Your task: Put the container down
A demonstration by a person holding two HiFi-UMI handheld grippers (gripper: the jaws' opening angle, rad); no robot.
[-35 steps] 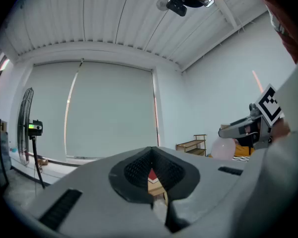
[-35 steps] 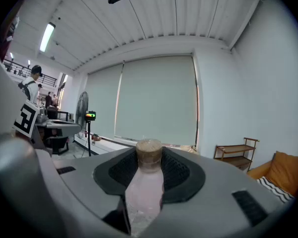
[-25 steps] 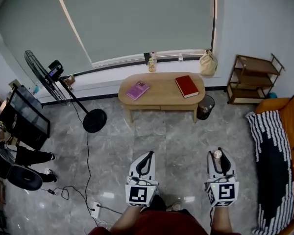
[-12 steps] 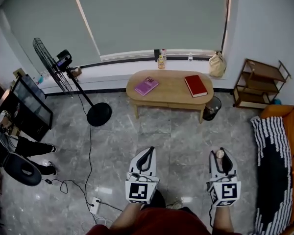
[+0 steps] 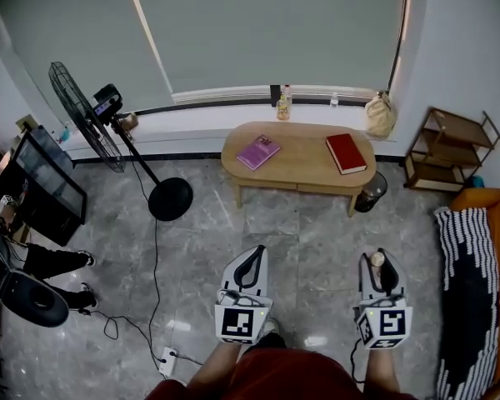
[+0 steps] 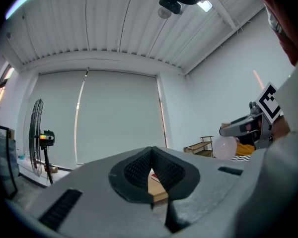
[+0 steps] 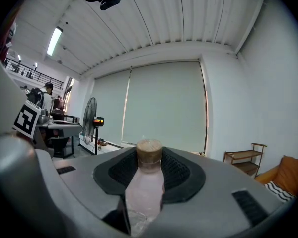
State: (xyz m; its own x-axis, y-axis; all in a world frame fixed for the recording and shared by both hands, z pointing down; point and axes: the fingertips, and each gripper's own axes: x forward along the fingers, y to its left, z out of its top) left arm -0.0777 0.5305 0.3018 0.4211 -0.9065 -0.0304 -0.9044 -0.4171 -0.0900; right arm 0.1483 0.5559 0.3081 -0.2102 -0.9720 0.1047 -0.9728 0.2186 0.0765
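Right gripper [image 7: 149,168] is clamped on the pale, brown-capped container [image 7: 144,195], held level above the floor. Left gripper [image 5: 252,258], at 9 o'clock, is closed and empty. Setting down remains; the counter [image 5: 300,163] stands well ahead at 12 o'clock.

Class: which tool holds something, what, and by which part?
The right tool grips a bottle by its body, just below the cap; the left tool holds nothing.
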